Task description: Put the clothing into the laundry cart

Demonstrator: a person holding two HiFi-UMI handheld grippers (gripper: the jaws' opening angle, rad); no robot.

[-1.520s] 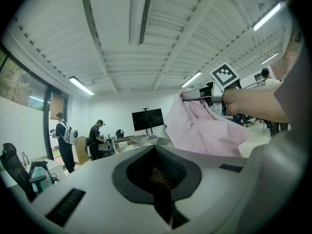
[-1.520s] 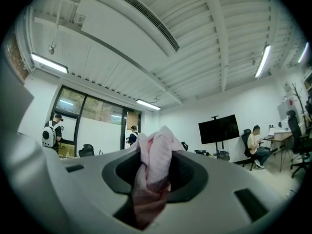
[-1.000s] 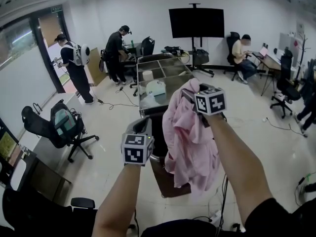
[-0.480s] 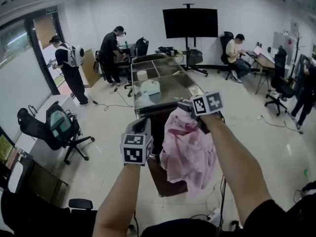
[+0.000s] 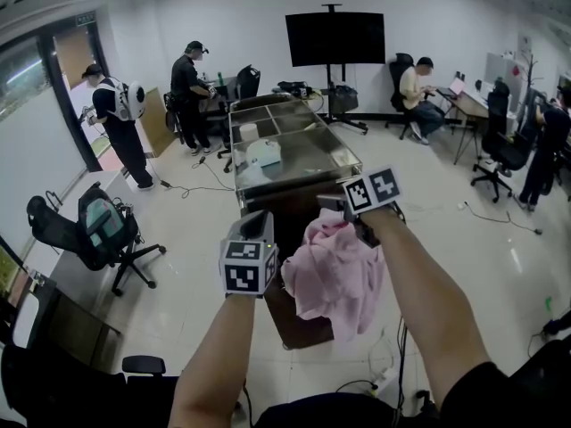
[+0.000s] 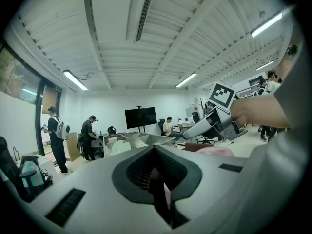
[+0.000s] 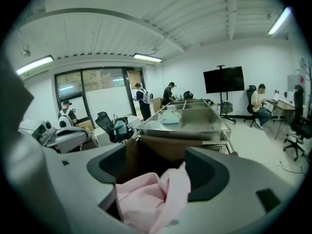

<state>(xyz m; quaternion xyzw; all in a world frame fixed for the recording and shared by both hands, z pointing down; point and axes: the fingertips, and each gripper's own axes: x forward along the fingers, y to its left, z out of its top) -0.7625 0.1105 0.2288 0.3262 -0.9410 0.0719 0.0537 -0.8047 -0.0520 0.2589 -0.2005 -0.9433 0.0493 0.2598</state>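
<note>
My right gripper (image 5: 342,207) is over the laundry cart (image 5: 287,321), which stands on the floor against the near end of the steel worktop (image 5: 308,154). Its fingers (image 7: 234,179) have just been opening and now stand wide. The pink clothing (image 5: 337,275) lies bunched in the gap between them, loose rather than pinched. From there it hangs down in a heap over the cart's right side, with its lower folds draped across the brown rim. Looking along my right fingers, I see the cart's dark inside and brown far wall just beyond the cloth.

My left gripper (image 5: 257,232) is just left of the clothing, over the cart's left edge and pointing toward the worktop. Its fingers (image 6: 97,189) are drawn together, leaving only a thin dark slit, and I see nothing gripped there.

A white bundle (image 5: 265,152) sits on the worktop. An office chair (image 5: 98,230) stands well apart on the left.
</note>
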